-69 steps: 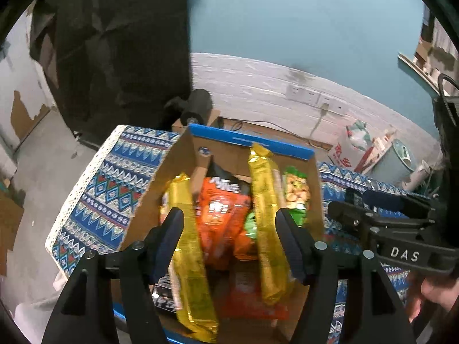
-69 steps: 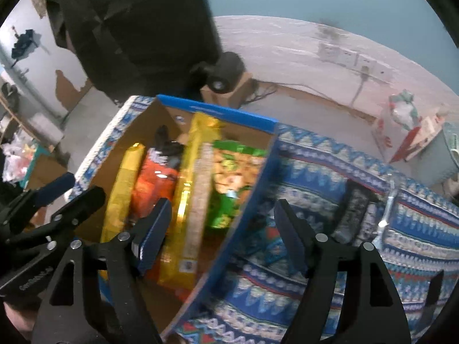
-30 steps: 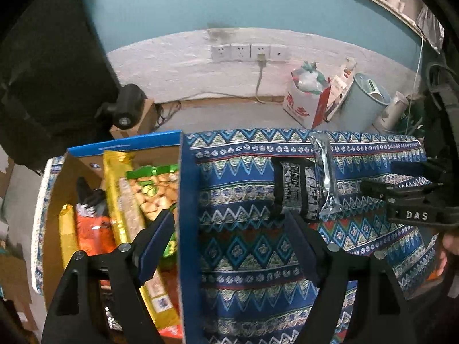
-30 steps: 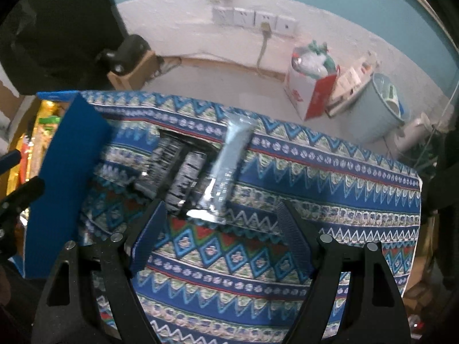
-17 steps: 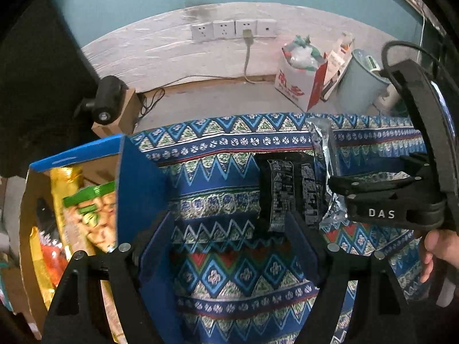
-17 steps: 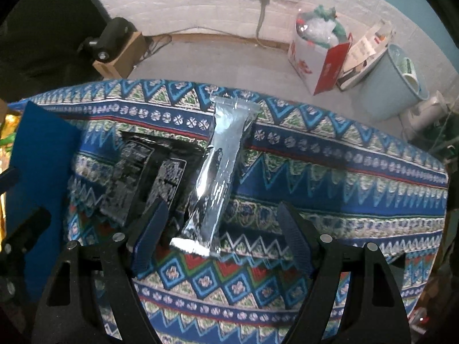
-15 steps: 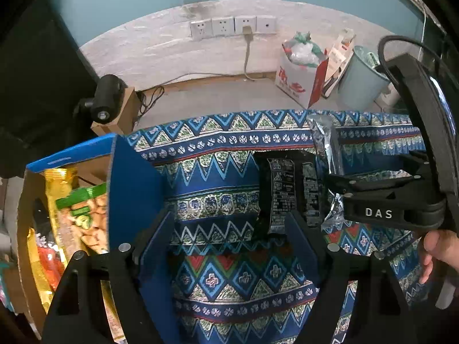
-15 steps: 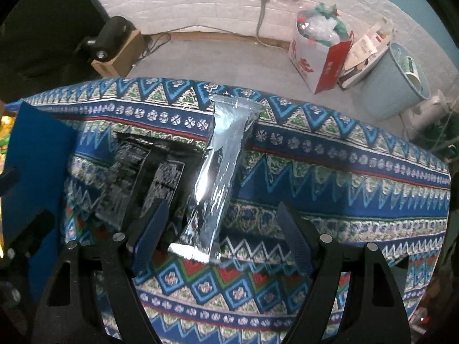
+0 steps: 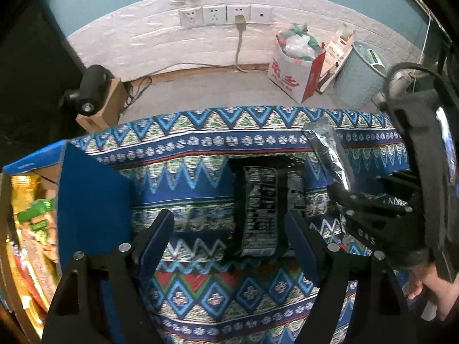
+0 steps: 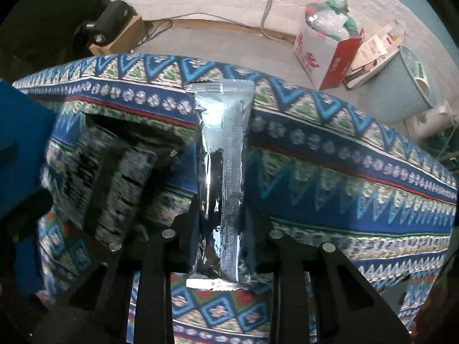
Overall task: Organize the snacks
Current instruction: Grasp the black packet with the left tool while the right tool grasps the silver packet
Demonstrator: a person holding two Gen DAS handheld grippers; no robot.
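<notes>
The silver packet (image 10: 222,172) lay lengthwise on the patterned table (image 10: 330,177), its far end toward the table's far edge. The right gripper (image 10: 221,238) had just been closing and was clamped on the packet's near end, one pad against each long side; the foil looked creased between them. In the left wrist view the same packet (image 9: 330,152) slanted out from the right gripper (image 9: 344,197), with the person's hand (image 9: 433,289) on its handle.

Just left of the silver packet lay two black packets (image 9: 259,206), side by side and touching, print facing up. The left gripper (image 9: 229,235) hung above them with its jaws wide apart, the nearer black packet between the fingers but not touched by either pad.

A cardboard box (image 9: 91,197) with a blue flap stood at the table's left end, holding gold and green snack bags (image 9: 31,218). Beyond the table: floor, wall sockets (image 9: 225,14), a red-and-white bag (image 9: 295,66), a pale bin (image 9: 358,77).
</notes>
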